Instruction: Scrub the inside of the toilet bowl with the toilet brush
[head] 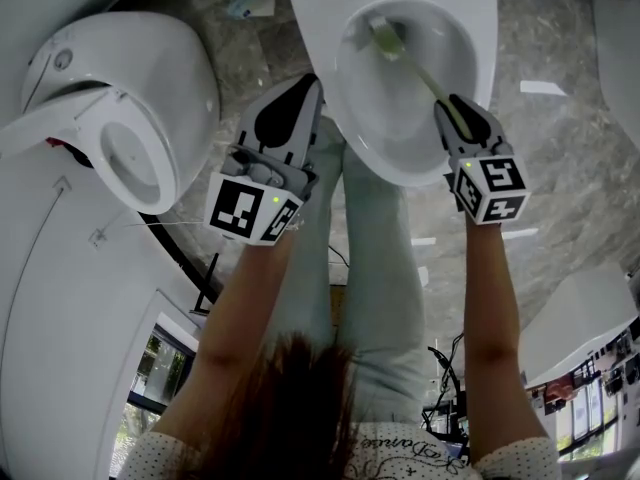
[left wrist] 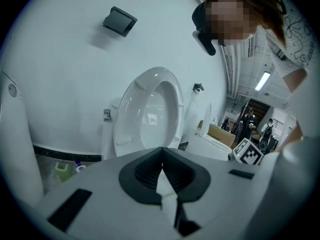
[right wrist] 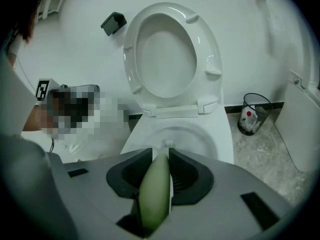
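Head view: overhead, looking steeply down, toilet bowl (head: 400, 128) at 12 o'clock. Right gripper view: low and close, bowl dead ahead, raised seat (right wrist: 209, 49) at 12. Left gripper view: beside the bowl, angled upward; shares that seat.

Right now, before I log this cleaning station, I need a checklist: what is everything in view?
white ceramic toilet bowl: one, white, straight ahead of the person
white oval toilet seat: one, white, raised against the wall
pale green long-handled toilet brush: one, green, head inside the bowl
second white toilet: one, white, on the person's left
small green container: one, green, on the floor by the wall
dark wire basket: one, dark, on the floor right of the bowl
dark square wall fitting: one, dark, left of the raised seat
grey marbled floor: one, grey
left hand-held gripper: one, grey and black, shut, empty, beside the bowl's left rim
right hand-held gripper: one, grey and black, shut on the brush handle
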`<state>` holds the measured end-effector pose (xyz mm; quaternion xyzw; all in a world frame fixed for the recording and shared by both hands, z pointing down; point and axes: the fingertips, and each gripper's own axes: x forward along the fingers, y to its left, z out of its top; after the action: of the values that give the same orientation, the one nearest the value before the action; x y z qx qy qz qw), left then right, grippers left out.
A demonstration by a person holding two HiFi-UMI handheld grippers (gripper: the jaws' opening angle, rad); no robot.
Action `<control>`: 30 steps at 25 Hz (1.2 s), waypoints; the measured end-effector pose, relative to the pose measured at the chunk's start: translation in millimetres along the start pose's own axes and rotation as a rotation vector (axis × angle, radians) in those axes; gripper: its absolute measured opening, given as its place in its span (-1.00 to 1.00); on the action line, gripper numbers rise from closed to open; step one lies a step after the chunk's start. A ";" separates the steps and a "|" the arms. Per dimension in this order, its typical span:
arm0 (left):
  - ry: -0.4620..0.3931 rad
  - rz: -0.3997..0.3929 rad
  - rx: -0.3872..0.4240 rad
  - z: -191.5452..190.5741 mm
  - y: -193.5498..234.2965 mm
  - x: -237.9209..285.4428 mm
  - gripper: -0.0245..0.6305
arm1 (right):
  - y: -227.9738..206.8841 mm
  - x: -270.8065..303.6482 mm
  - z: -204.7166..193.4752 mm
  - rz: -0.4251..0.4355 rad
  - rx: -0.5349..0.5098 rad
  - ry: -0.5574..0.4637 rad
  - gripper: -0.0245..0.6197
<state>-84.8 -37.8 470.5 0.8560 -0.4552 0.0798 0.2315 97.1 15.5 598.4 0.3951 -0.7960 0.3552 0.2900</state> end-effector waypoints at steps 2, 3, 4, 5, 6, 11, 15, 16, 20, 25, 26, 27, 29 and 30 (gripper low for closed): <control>0.001 0.008 -0.001 -0.9 3.5 -0.6 -0.92 | -3.3 2.4 -2.3 -0.004 0.020 -0.003 -0.57; 0.002 0.012 -0.002 -1.5 5.0 -0.9 -0.92 | -6.0 3.0 -2.9 -0.010 0.033 -0.007 -0.57; 0.003 0.014 -0.003 -2.1 6.1 -1.3 -0.92 | -9.0 3.2 -3.2 -0.019 0.048 -0.013 -0.57; 0.004 0.015 -0.004 -2.9 6.8 -1.7 -0.92 | -12.2 3.1 -3.4 -0.029 0.067 -0.021 -0.57; 0.005 0.017 -0.006 -3.8 7.3 -2.2 -0.92 | -15.4 3.0 -3.7 -0.038 0.090 -0.029 -0.57; 0.007 0.020 -0.012 -6.5 8.7 -4.2 -0.92 | -26.3 4.3 -8.0 -0.061 0.221 -0.063 -0.57; 0.007 0.023 -0.013 -7.5 9.6 -5.7 -0.92 | -29.5 7.9 -10.2 -0.070 0.275 -0.079 -0.57; 0.007 0.023 -0.013 -7.9 9.8 -6.1 -0.92 | -29.7 8.6 -10.1 -0.070 0.289 -0.085 -0.57; 0.009 0.026 -0.016 -9.8 10.6 -8.5 -0.92 | -30.5 10.9 -9.9 -0.077 0.323 -0.095 -0.57; 0.010 0.030 -0.016 -12.6 13.3 -9.2 -0.92 | -36.1 13.1 -12.4 -0.086 0.399 -0.114 -0.57; 0.011 0.030 -0.017 -13.2 13.4 -9.1 -0.92 | -37.3 12.8 -11.8 -0.088 0.415 -0.117 -0.57; 0.012 0.029 -0.019 -14.0 13.1 -9.2 -0.92 | -38.5 12.5 -11.6 -0.091 0.430 -0.120 -0.57; 0.015 0.025 -0.022 -15.7 11.7 -9.2 -0.92 | -40.3 12.9 -12.3 -0.094 0.462 -0.126 -0.57; 0.016 0.023 -0.022 -16.2 10.7 -9.0 -0.92 | -40.5 13.7 -12.0 -0.092 0.480 -0.130 -0.57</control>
<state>-97.5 -28.7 485.1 0.8475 -0.4638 0.0842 0.2439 126.0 1.6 629.2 0.5106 -0.6870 0.4942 0.1520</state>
